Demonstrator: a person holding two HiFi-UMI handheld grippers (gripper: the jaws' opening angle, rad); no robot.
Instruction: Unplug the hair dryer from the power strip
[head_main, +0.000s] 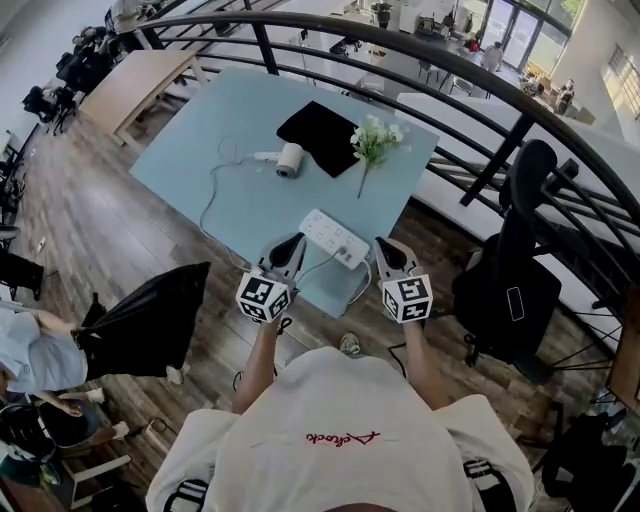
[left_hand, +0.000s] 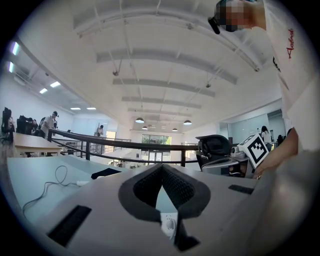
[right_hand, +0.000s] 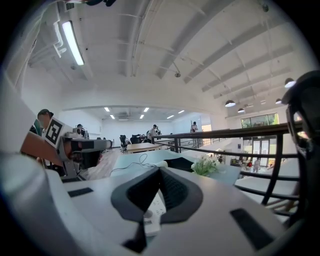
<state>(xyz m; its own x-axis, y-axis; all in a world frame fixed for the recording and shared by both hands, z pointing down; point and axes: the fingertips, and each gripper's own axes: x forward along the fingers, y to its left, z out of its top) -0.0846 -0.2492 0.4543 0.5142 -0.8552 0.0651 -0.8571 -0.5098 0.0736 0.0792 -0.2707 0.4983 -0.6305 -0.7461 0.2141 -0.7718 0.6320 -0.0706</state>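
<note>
At table (head_main: 225, 195) near edge, power strip (head_main: 335, 238) between left gripper (head_main: 293, 243) and right gripper (head_main: 384, 248), both jaws pressed together, empty

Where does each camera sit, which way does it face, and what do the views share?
Head view: on the person's head, facing steeply down at the table, power strip and hair dryer; torso, forearms, left gripper, right gripper show.
Left gripper view: on the left gripper, facing across the table; its shut jaws show, right gripper at right.
Right gripper view: on the right gripper, facing across the table; its shut jaws show, left gripper at left.
Shared: all three show the power strip.
</note>
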